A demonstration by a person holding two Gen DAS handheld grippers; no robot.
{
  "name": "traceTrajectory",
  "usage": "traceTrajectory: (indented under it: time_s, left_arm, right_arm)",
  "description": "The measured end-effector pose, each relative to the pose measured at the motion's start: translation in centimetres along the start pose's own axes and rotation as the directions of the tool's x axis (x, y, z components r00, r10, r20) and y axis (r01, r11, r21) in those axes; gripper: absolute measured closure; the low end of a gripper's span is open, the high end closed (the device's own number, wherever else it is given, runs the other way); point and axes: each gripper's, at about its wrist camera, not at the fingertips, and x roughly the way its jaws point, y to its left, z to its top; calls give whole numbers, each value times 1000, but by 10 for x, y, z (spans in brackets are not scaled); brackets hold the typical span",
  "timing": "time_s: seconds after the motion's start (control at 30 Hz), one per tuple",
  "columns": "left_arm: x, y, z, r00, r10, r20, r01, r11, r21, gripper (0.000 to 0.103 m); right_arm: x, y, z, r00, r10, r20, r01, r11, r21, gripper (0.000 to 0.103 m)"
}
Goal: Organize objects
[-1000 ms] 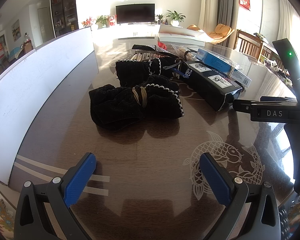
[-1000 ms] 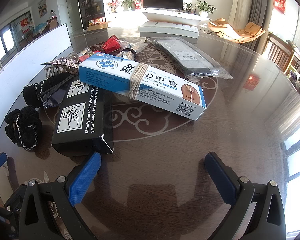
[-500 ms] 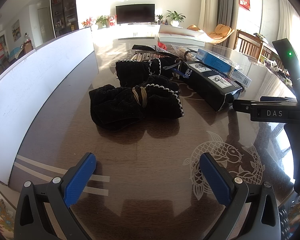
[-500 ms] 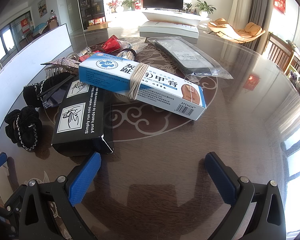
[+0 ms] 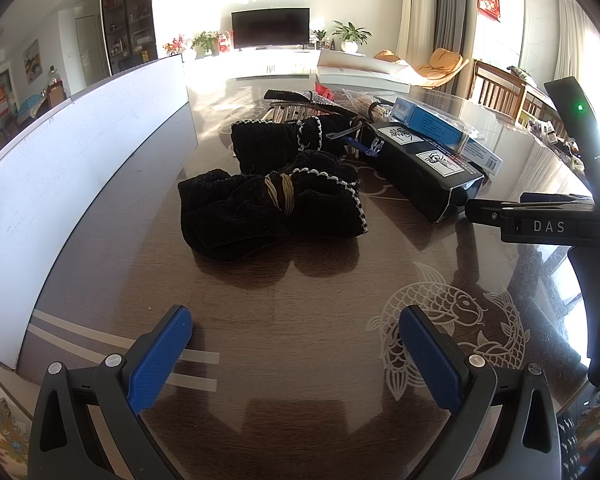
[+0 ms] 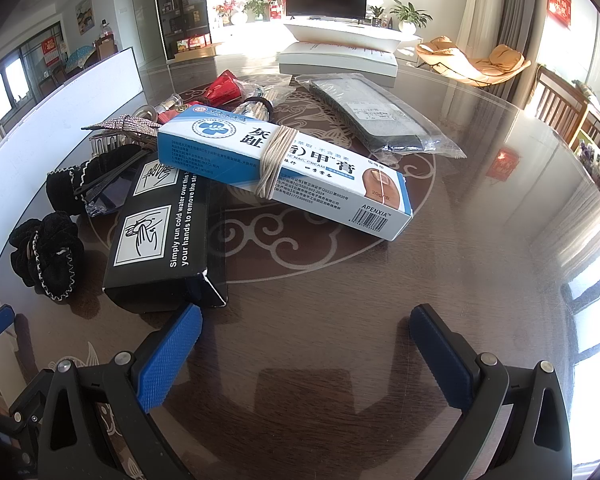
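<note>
A black cloth bundle (image 5: pixel 272 208) tied with rubber bands lies on the dark table, ahead of my open, empty left gripper (image 5: pixel 296 344). A second black cloth bundle (image 5: pixel 276 146) lies behind it. A black box (image 6: pixel 162 232) lies just ahead of my open, empty right gripper (image 6: pixel 306 344), near its left fingertip. A blue and white cream box (image 6: pixel 284 168) wrapped with a rubber band leans across the black box. The black box (image 5: pixel 424 168) and blue box (image 5: pixel 444 130) also show in the left wrist view, with the right gripper body (image 5: pixel 540 224) beside them.
A white board (image 5: pixel 72 148) stands along the table's left side. A grey packet in clear plastic (image 6: pixel 376 120), a red packet (image 6: pixel 222 88), a hair clip (image 6: pixel 120 128) and other small items lie farther back. A white box (image 6: pixel 336 56) sits at the far edge.
</note>
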Motion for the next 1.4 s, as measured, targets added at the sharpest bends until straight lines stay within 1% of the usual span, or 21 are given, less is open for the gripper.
traceTrajectory:
  time_s: [1.4]
  left_arm:
    - [1, 0, 2, 1000, 1, 4, -1, 1000, 0, 0]
  right_arm:
    - [0, 0, 0, 1000, -1, 1, 1, 1000, 1, 0]
